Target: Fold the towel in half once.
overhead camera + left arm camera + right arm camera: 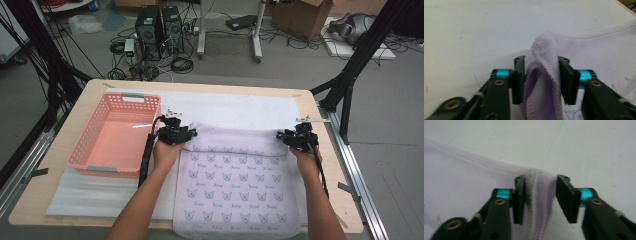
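A pale lilac towel [235, 185] printed with small blue butterflies lies on the white mat [235, 107], folded over, its near end hanging off the table's front edge. My left gripper [192, 134] is at the fold's far left corner and my right gripper [280, 135] at its far right corner. In the left gripper view the jaws [541, 77] stand apart with a bunched-up ridge of towel [599, 50] loose between them. In the right gripper view the jaws [540, 195] are also apart, the towel's hemmed corner [461, 185] lying between them, clear of the right pad.
A pink plastic basket [80, 150] stands at the table's left, close to my left forearm. Black frame posts rise at both far corners of the table. Computers, cables and boxes sit on the floor beyond.
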